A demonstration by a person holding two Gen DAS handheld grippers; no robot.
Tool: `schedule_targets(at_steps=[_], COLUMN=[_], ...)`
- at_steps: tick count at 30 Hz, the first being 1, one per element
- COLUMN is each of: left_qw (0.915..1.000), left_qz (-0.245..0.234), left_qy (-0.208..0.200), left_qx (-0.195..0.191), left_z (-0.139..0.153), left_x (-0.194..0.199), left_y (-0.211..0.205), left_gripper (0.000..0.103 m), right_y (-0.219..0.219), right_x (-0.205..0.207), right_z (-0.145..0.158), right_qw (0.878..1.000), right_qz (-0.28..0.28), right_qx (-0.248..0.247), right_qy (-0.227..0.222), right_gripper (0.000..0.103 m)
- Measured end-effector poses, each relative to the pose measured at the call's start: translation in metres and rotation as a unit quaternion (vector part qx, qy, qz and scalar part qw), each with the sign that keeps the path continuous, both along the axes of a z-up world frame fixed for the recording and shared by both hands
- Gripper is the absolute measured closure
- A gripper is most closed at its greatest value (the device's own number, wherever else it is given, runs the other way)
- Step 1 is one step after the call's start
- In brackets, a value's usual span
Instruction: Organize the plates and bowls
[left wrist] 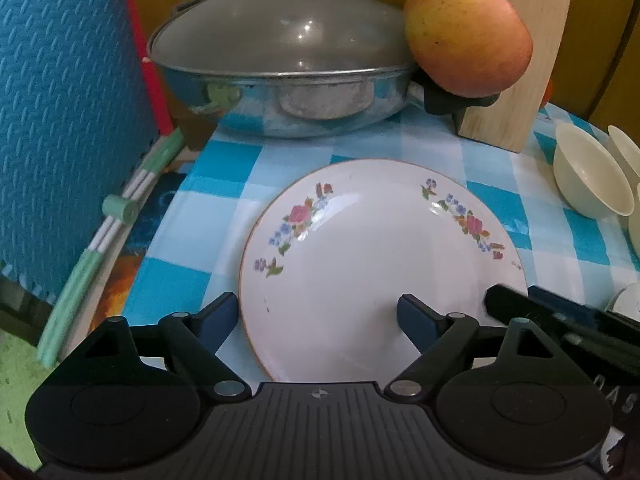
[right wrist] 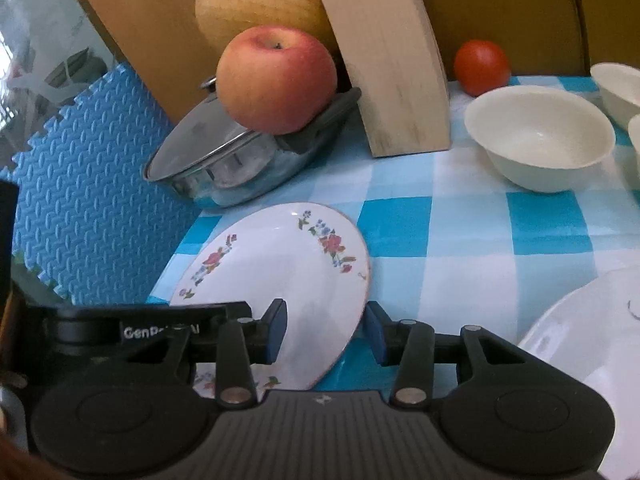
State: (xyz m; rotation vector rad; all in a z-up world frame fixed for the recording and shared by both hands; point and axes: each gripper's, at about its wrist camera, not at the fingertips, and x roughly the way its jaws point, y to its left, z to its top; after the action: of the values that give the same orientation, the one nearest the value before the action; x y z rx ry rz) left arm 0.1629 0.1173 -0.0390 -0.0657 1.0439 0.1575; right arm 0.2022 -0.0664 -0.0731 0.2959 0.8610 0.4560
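Jaws on both grippers are standing open around the white floral-rimmed ceramic plate [left wrist: 380, 256], which is lying on the blue-checked tablecloth [right wrist: 472, 236]. Your left gripper [left wrist: 318, 318] is straddling its near left rim; your right gripper [right wrist: 326, 330] is bracketing its right edge. You're handling something stiff, glazed, probably slippery and breakable, so pinch the rim. Beyond the plate, cream bowls [right wrist: 540, 136] are waiting beside the lidded steel pan [left wrist: 280, 76].

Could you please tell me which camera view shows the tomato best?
The right wrist view: the tomato sits whole and unobstructed behind the cream bowl. In the left wrist view only an orange-red sliver shows past the wooden board.
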Motion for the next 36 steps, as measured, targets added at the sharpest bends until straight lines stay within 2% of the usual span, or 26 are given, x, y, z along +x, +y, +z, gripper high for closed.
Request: schedule_targets(at_steps=[3,10,18,21,25,30,36], left_qw=[1.0,0.9999,0.9998,0.9996,0.9993,0.9981,0.998], left_qz=[-0.005,-0.011,-0.019,-0.028,-0.037,-0.048,-0.048], left_qy=[-0.003,-0.005,0.001,0.005,0.002,-0.009,-0.012], left_qx=[0.005,-0.012,-0.005,0.0,0.01,0.038,0.039], left_z=[0.0,-0.003,-0.002,-0.001,-0.002,-0.002,-0.001], left_x=[0.003,0.015,0.001,-0.016,-0.034,-0.037,-0.036], left_y=[0.0,0.007,0.002,0.001,0.001,-0.003,-0.001], left_gripper=[0.013,0.011,0.011,0.011,0.011,0.012,0.011], right_y=[-0.002,-0.014,-0.016,-0.014,-0.016,-0.013,-0.01], right_x=[0.002,0.01,-0.014,-0.029,-0.031,-0.033,-0.033], right_z=[0.0,-0.002,0.003,0.003,0.002,0.0,0.0], right_qw=[1.0,0.999,0.998,0.998,0.998,0.999,0.998], right_qz=[-0.001,0.001,0.029,0.044,0.046,0.048,0.054], right_qx=[0.008,0.046,0.031,0.02,0.032,0.025,0.017], right_qy=[0.005,0.029,0.039,0.03,0.028,0.005,-0.007], right_gripper=[0.061,0.061,0.061,0.061,0.06,0.059,0.059])
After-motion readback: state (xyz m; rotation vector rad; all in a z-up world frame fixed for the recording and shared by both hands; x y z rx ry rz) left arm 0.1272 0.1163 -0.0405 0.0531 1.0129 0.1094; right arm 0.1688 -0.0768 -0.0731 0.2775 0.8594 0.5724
